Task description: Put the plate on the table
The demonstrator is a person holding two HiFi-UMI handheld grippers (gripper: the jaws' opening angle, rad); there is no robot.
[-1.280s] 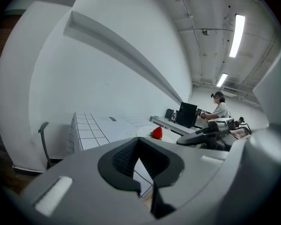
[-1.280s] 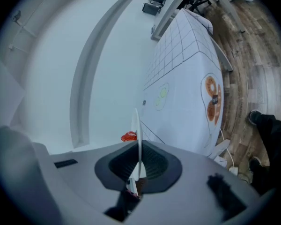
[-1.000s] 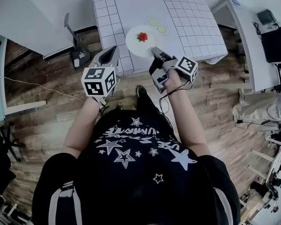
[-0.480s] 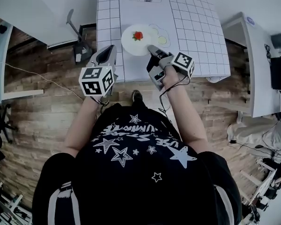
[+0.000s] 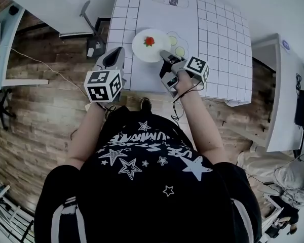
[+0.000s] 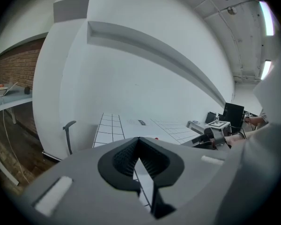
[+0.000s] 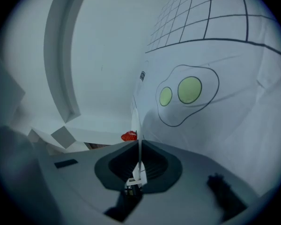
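Over table (image 5: 218, 39) edge | right gripper (image 5: 163, 53) clamps plate (image 5: 143, 49) rim, seen edge-on | left gripper (image 5: 116, 53) closed

The plate (image 7: 140, 153) shows only edge-on between 2 jaws; the red thing (image 5: 149, 41) on it is too small to name.

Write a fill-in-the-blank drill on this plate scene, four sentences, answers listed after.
1. The right gripper clamps the white ____ by its rim.
2. On it lies one small ____ item.
3. The left gripper, jaws together, holds ____.
4. Two ____ circles are printed on the table cover.
Missing words: plate; red; nothing; green.
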